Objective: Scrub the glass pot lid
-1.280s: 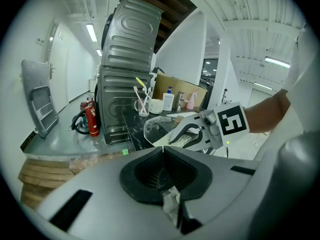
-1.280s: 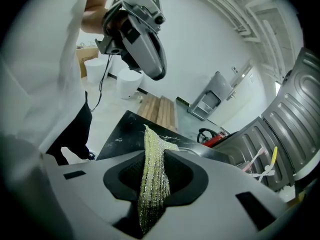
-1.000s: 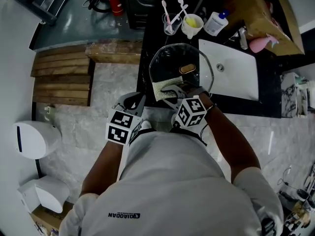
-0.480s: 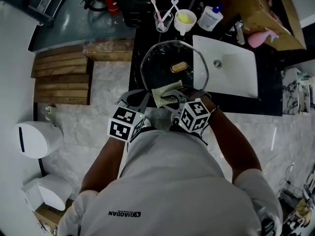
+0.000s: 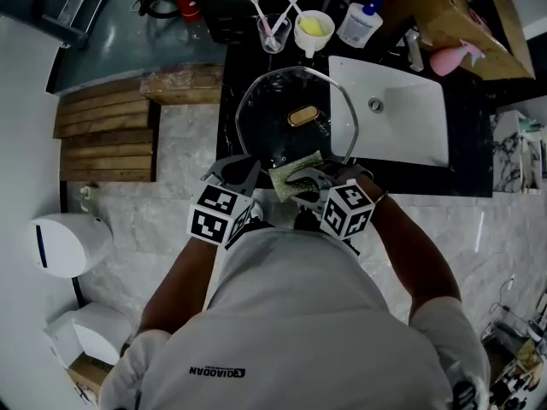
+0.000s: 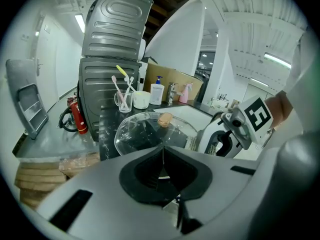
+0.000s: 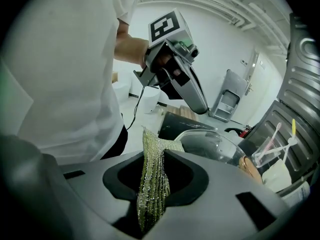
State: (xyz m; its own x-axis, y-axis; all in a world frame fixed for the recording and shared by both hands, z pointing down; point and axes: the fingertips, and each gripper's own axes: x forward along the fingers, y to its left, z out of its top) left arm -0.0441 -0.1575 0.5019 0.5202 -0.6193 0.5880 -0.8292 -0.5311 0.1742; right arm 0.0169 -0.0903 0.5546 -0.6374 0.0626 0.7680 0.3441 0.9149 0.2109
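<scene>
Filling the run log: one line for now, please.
left gripper: shut on lid rim | right gripper: shut on cloth | cloth: at lid's near edge

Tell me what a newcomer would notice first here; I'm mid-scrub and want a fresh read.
The glass pot lid dominates, over the black counter just left of the white sink. At its near edge the right gripper has its jaws shut on a green-gold scrubbing cloth. The left gripper appears to pinch the lid's near-left rim.
</scene>
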